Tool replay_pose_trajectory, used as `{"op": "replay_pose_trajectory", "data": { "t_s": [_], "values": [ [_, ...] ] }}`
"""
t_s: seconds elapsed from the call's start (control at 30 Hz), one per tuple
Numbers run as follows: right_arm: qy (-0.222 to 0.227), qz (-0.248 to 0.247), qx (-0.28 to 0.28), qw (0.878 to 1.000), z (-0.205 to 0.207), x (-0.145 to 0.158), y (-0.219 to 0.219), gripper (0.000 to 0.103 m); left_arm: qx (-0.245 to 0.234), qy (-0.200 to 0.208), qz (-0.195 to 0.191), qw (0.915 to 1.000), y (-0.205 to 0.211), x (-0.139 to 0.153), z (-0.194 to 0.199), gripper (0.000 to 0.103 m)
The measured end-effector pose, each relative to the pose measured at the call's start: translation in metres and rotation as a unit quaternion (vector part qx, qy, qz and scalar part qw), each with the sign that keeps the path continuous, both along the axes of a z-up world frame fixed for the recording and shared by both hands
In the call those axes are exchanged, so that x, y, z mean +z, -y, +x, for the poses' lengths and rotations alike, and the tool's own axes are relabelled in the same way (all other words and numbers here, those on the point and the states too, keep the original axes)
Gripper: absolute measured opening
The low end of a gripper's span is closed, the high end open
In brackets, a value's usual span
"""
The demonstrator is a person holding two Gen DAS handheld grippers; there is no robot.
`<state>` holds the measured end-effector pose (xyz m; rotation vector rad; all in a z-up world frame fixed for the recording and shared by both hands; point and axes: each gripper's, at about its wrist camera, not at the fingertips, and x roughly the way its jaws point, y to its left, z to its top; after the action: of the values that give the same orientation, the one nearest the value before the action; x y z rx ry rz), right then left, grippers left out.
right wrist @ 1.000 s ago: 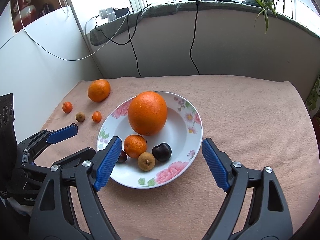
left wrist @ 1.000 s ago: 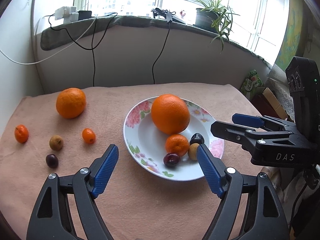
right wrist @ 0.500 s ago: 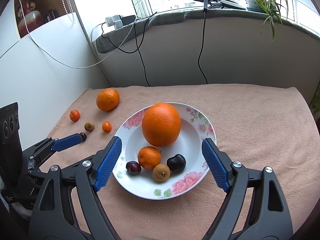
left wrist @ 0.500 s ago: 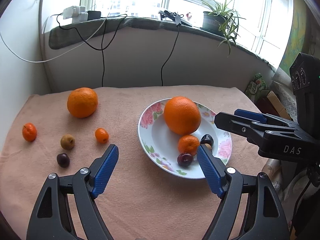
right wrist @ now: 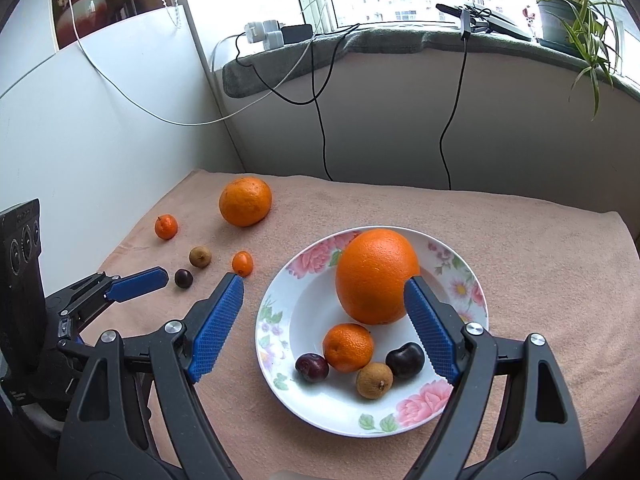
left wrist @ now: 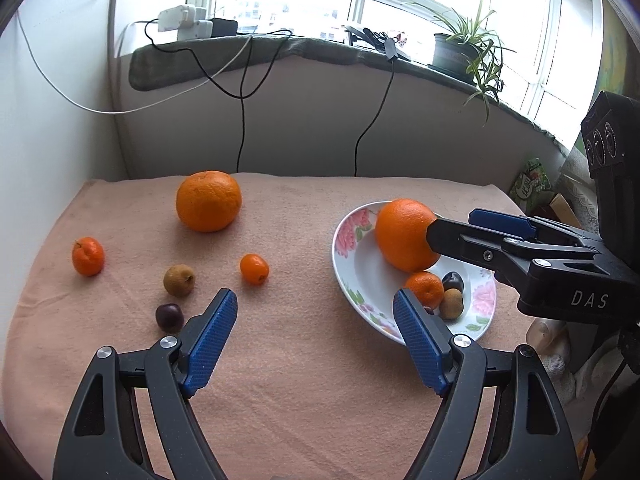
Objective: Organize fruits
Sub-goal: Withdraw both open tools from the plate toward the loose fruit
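Nearest the cameras, both grippers hover over the pink cloth (left wrist: 320,400) with nothing between their blue pads. The left gripper (left wrist: 315,312) has its fingers spread wide above bare cloth, to the left of the plate. The right gripper (right wrist: 323,300) is likewise spread wide; its right finger stands in front of the big orange, its left finger over the cloth beside the plate's left rim. Neither touches any fruit.

Just beyond the right gripper lies the flowered plate (right wrist: 304,300). At its near side sit four small fruits close together: a dark plum (right wrist: 311,367), a small mandarin (right wrist: 348,347), a brown round fruit (right wrist: 374,380) and a dark cherry (right wrist: 405,360). Behind them, also on the plate, rests the big orange (right wrist: 376,276).

To the left of the plate, five fruits lie loose on the cloth. Nearest is a dark plum (left wrist: 169,317), just off the left gripper's left fingertip. A little farther are a brown round fruit (left wrist: 179,279) and a small oval orange fruit (left wrist: 254,268). Farther left sits a small mandarin (left wrist: 88,256), and farthest back a large orange (left wrist: 209,201), well apart from the plate.

Behind the table rises a pale wall with black cables (left wrist: 240,120) hanging down. On the sill above stand white chargers (left wrist: 184,24) and a potted plant (left wrist: 460,52) before the bright window.
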<state>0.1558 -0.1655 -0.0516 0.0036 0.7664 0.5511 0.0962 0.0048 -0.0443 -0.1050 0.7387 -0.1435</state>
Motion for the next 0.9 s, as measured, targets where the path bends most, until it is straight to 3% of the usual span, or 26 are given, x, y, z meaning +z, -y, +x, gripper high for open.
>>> {"op": "replay_pose_trajectory", "data": {
  "t_s": [0.9],
  "values": [
    [-0.021,-0.055,0.13,0.99,0.018,-0.017,-0.102,0.085,0.081,-0.027,-0.023,0.9961,-0.089,-0.029,-0.009,0.08]
  ]
}}
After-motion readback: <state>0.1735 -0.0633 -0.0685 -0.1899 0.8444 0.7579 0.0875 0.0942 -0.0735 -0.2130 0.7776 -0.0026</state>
